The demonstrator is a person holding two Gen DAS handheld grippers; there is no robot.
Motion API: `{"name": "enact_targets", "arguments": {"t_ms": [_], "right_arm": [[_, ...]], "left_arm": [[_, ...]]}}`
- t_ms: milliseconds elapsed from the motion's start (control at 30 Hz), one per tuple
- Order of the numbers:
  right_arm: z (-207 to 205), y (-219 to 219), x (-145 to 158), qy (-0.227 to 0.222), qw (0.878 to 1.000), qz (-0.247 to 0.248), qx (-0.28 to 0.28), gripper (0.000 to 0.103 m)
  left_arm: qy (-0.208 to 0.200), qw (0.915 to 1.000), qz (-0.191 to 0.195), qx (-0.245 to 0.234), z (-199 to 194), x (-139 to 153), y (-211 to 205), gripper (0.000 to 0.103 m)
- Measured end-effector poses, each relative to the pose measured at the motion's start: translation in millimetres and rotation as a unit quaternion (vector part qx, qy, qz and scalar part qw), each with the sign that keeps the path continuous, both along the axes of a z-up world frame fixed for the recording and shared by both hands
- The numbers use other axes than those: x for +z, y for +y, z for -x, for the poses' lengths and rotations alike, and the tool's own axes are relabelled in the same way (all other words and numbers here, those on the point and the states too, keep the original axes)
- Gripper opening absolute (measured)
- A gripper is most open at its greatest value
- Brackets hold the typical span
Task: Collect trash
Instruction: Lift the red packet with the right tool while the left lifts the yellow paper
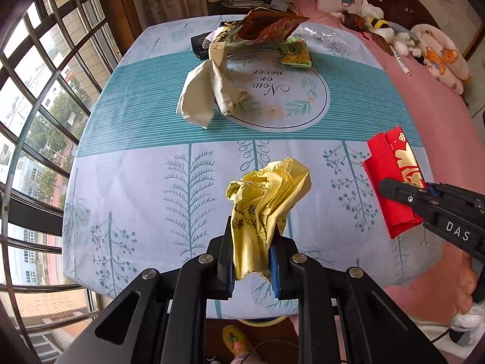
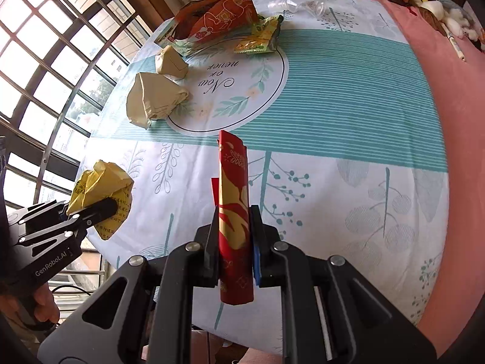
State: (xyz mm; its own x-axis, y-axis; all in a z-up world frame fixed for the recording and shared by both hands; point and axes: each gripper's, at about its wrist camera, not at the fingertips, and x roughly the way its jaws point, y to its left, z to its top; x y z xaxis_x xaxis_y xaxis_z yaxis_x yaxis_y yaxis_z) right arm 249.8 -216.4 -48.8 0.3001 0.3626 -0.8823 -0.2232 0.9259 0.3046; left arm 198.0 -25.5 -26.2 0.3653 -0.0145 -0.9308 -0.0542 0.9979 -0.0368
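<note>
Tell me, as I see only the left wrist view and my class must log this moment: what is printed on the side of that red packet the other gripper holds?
Observer: The red packet carries a gold swirling pattern along its length, pinched upright between the right gripper fingers.
Operator: And my yellow paper, how does it look from outside?
Observer: The crumpled yellow paper bulges out on both sides of the left gripper.
Operator: Who holds my gripper?
Observer: A bare hand grips its handle, labelled GenRobot.AI.
Operator: What lies beside the beige wad?
Observer: A second, smaller beige paper wad sits apart from the larger one.
</note>
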Motion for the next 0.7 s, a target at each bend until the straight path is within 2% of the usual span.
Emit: {"name": "enact_targets", "arguments": {"t_ms": [200, 333, 533, 700], "right_arm": [[66, 11, 28, -0.022, 0.998, -0.004, -0.052, 0.012], [115, 21, 36, -0.028, 0.996, -0.002, -0.084, 0.012], [194, 43, 41, -0.040, 0.994, 0.007, -0.100, 0.012], [251, 52, 37, -0.030, 0.993, 0.008, -0.115, 0.012]], "left_arm": [[-0.031, 0.9986, -0.011, -0.043, 65, 26, 21, 0.017], [-0.045, 0.9967, -0.012, -0.066, 113, 37, 35, 0.017], [-0.051, 0.9943, -0.009, -0.093, 173, 38, 50, 0.017], [-0.044, 0.9927, -0.002, -0.112, 210, 32, 55, 0.017]]}}
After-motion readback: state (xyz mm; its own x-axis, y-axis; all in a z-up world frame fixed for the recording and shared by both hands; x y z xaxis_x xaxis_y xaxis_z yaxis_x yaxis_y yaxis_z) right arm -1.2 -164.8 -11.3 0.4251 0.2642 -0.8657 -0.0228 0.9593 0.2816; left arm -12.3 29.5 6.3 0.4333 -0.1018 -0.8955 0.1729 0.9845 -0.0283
